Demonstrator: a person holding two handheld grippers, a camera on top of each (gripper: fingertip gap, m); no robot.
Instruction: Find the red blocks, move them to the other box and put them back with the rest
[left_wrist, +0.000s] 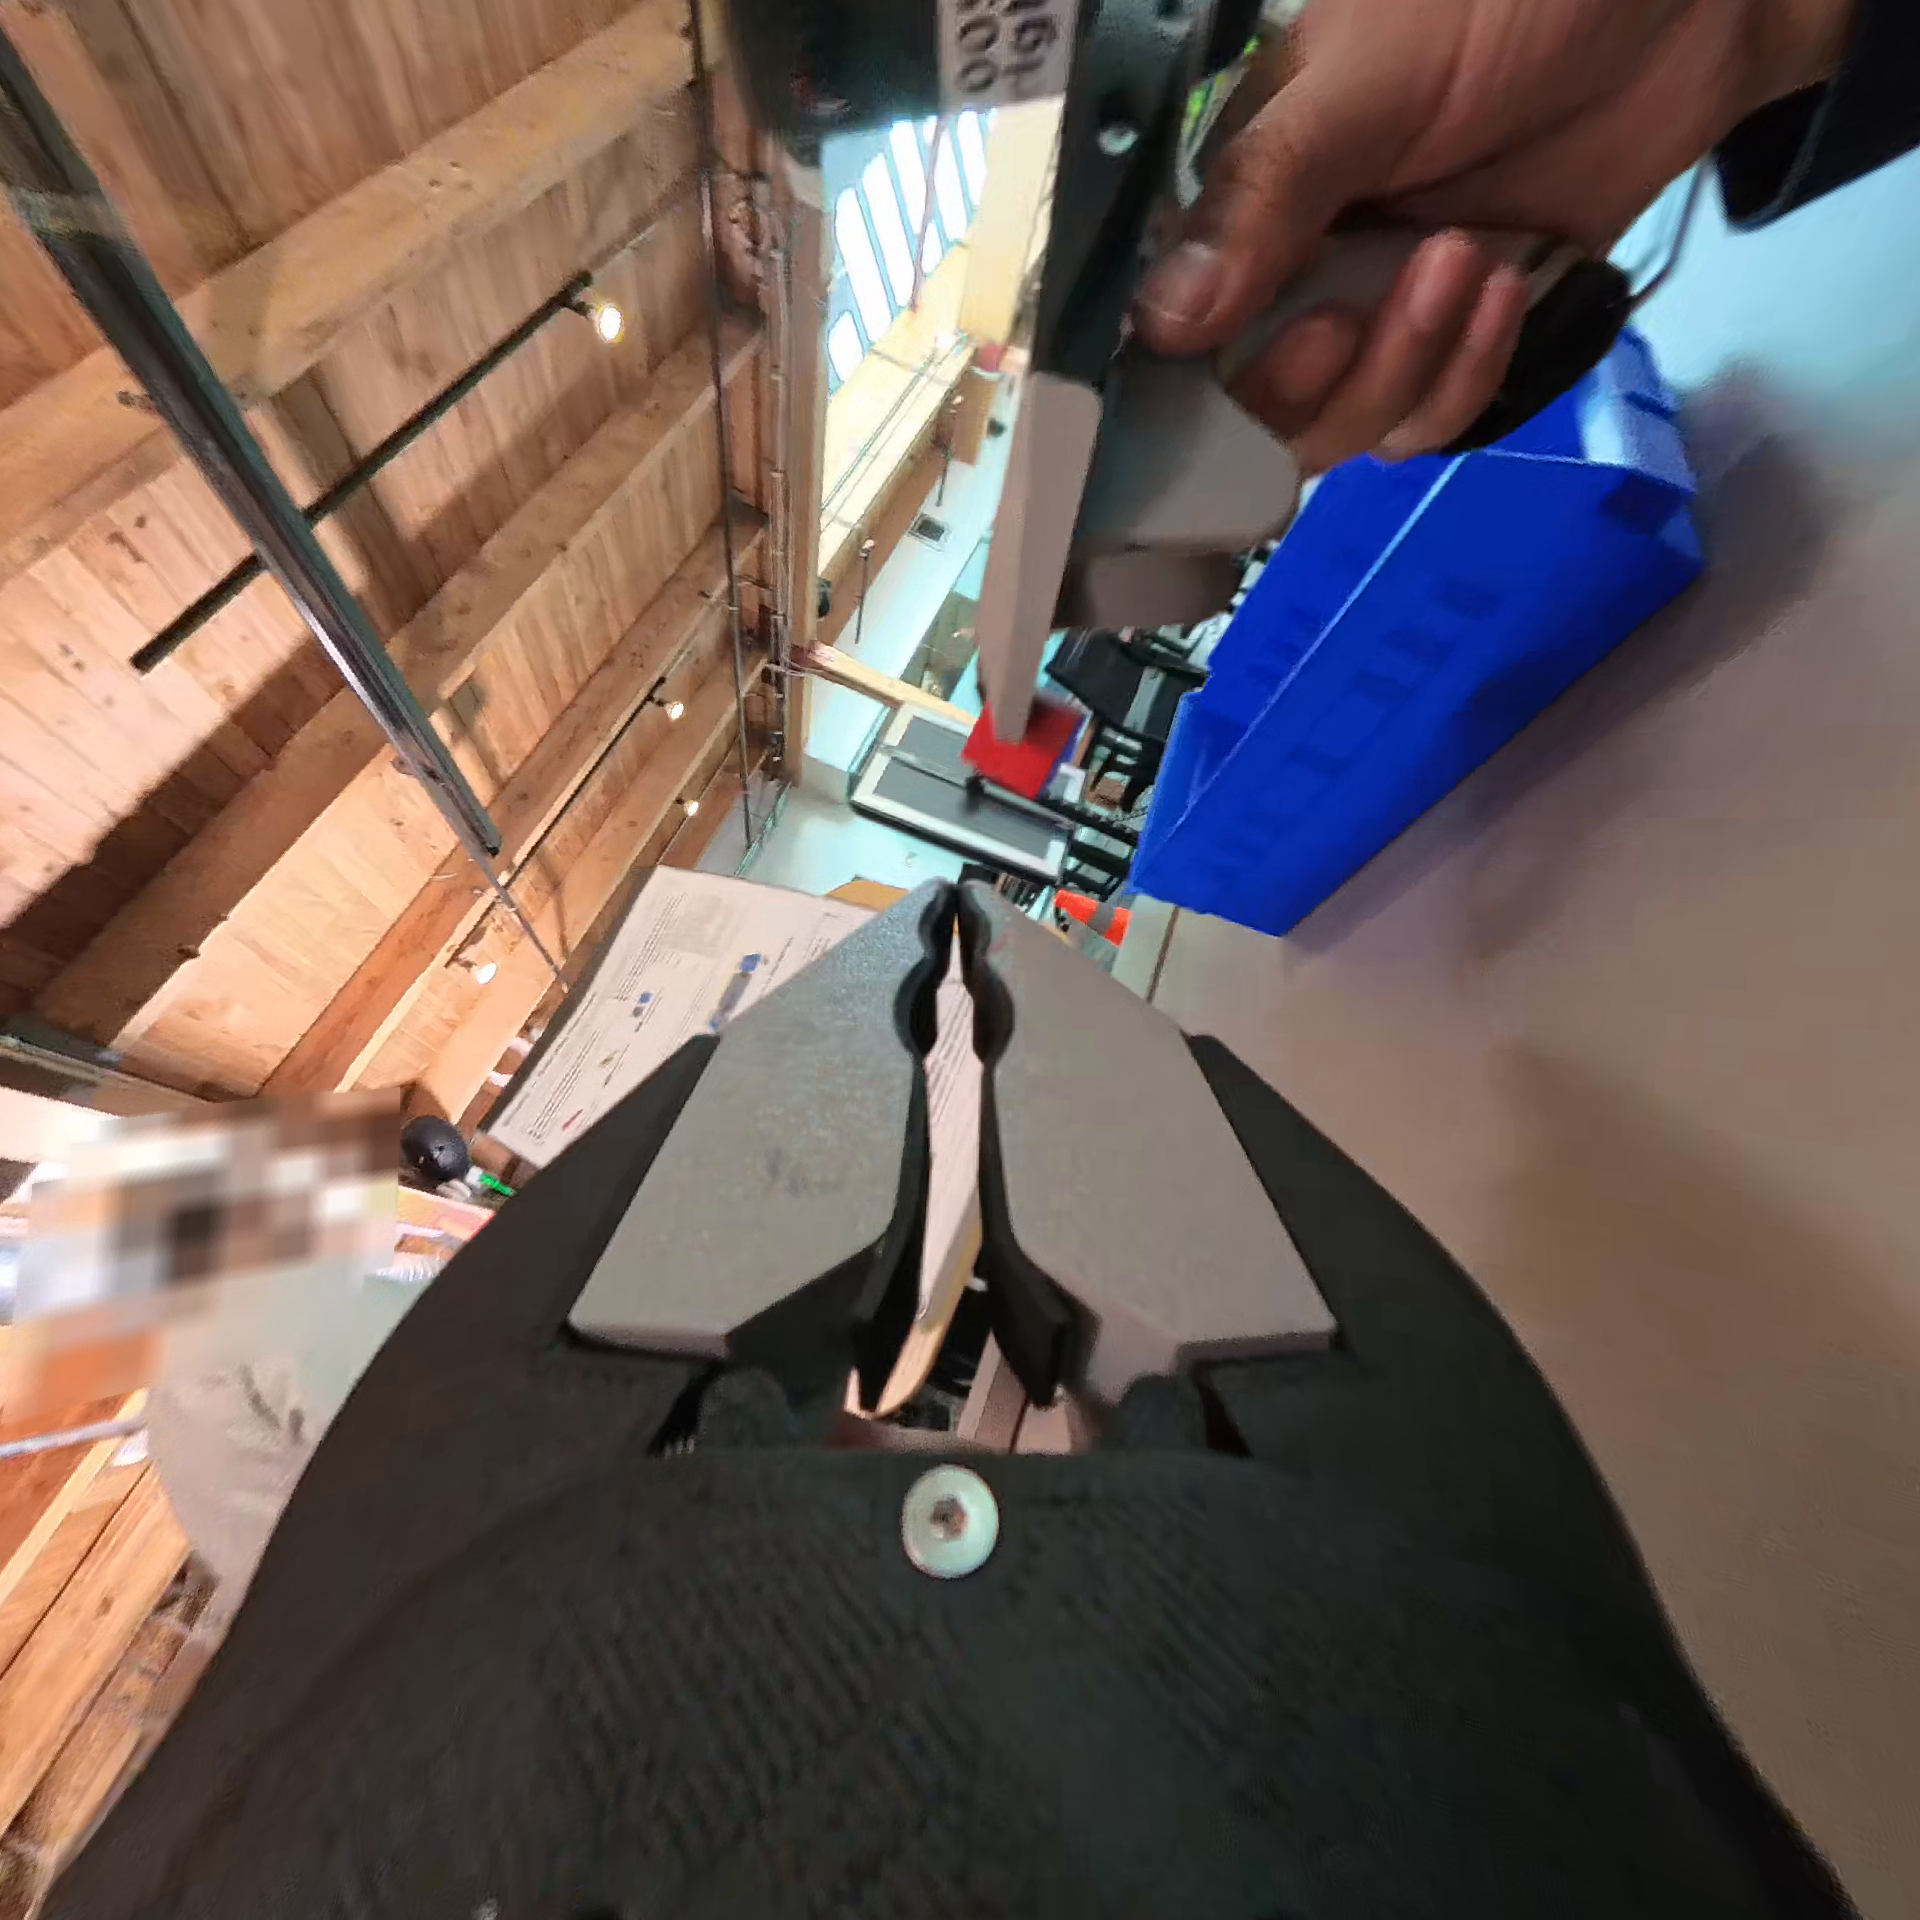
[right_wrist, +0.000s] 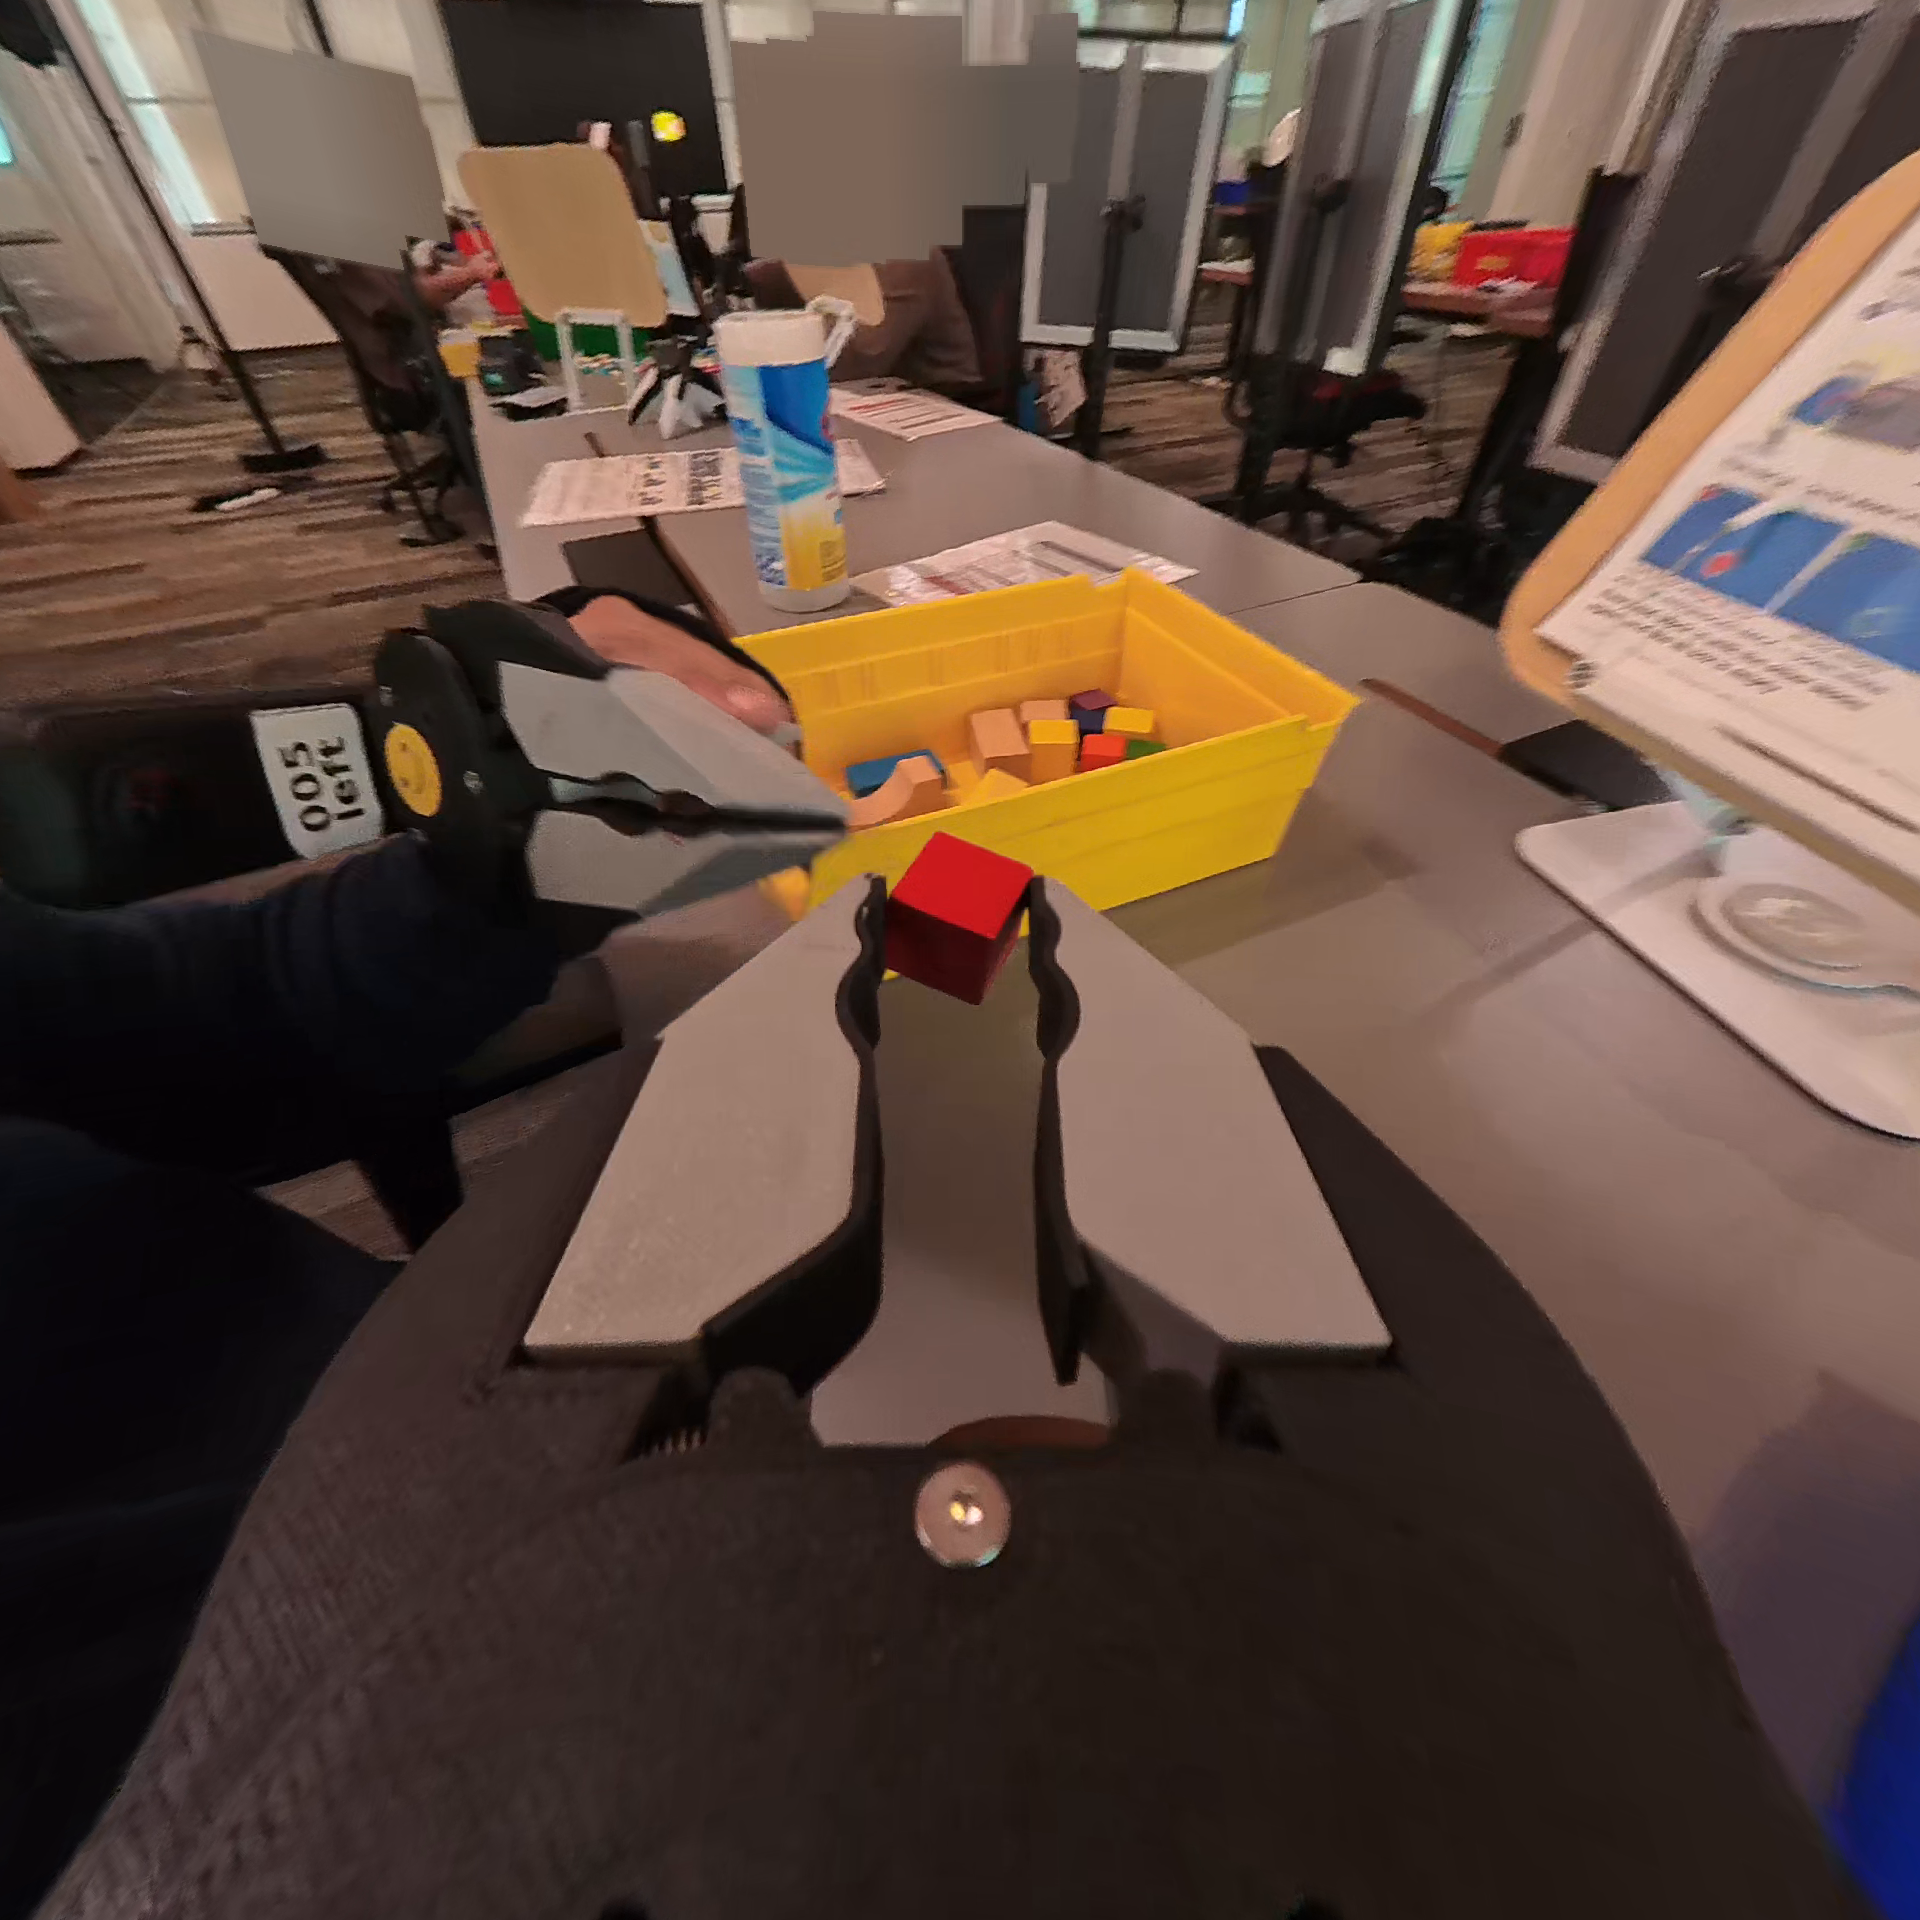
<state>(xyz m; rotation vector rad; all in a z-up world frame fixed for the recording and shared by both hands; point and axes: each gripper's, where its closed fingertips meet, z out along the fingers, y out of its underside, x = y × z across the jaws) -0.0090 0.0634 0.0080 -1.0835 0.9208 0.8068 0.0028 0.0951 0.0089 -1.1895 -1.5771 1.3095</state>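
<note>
My right gripper (right_wrist: 954, 902) is shut on a red cube (right_wrist: 954, 914), held in the air just in front of the yellow box (right_wrist: 1143, 821). The yellow box holds several coloured wooden blocks (right_wrist: 1049, 740), one of them red-orange (right_wrist: 1101, 750). My left gripper (left_wrist: 956, 906) is shut and empty, tilted on its side and pointing up and away. It also shows in the right wrist view (right_wrist: 821, 826), at the yellow box's left edge. The right gripper with the red cube (left_wrist: 1023, 750) shows in the left wrist view, next to the blue box (left_wrist: 1434, 665).
A grey table (right_wrist: 1455, 1039) carries both boxes. A wipes canister (right_wrist: 784, 457) and papers stand behind the yellow box. An instruction board on a white stand (right_wrist: 1745, 582) is at the right. A person's hand (left_wrist: 1455, 156) holds the right gripper.
</note>
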